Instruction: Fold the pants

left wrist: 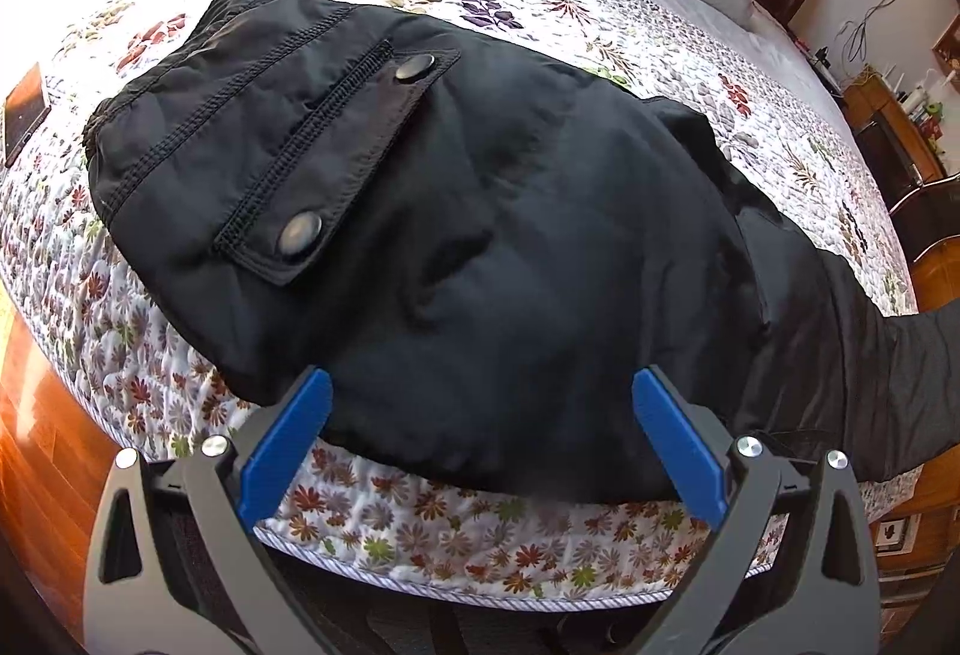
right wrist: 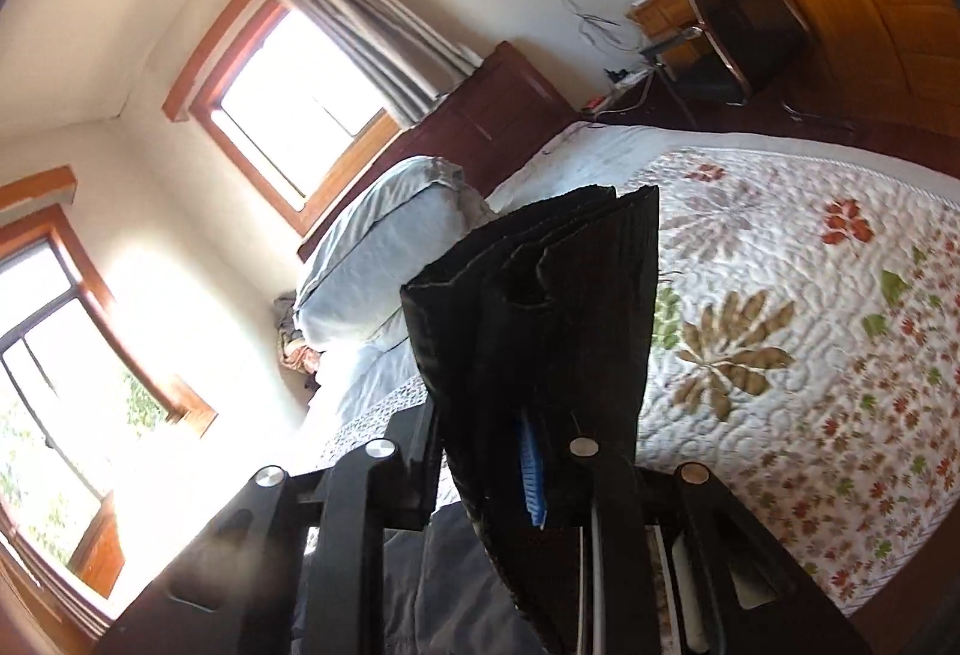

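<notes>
- The black pants (left wrist: 480, 211) lay bunched near the foot edge of the bed (left wrist: 456, 547), on its floral quilt.
- A flap pocket with two metal snaps (left wrist: 300, 233) faced up on the part toward the bed's left edge.
- One leg trailed off toward the bed's right edge.
- In the right wrist view, a folded, ribbed black end of the pants (right wrist: 540, 307) stood raised above the quilt, layered edges up.

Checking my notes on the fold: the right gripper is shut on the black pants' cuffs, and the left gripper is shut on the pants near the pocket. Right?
Not quite. The left gripper is open over the black pants, as the left wrist view shows. The right gripper is indeed shut on the cuffs.
</notes>
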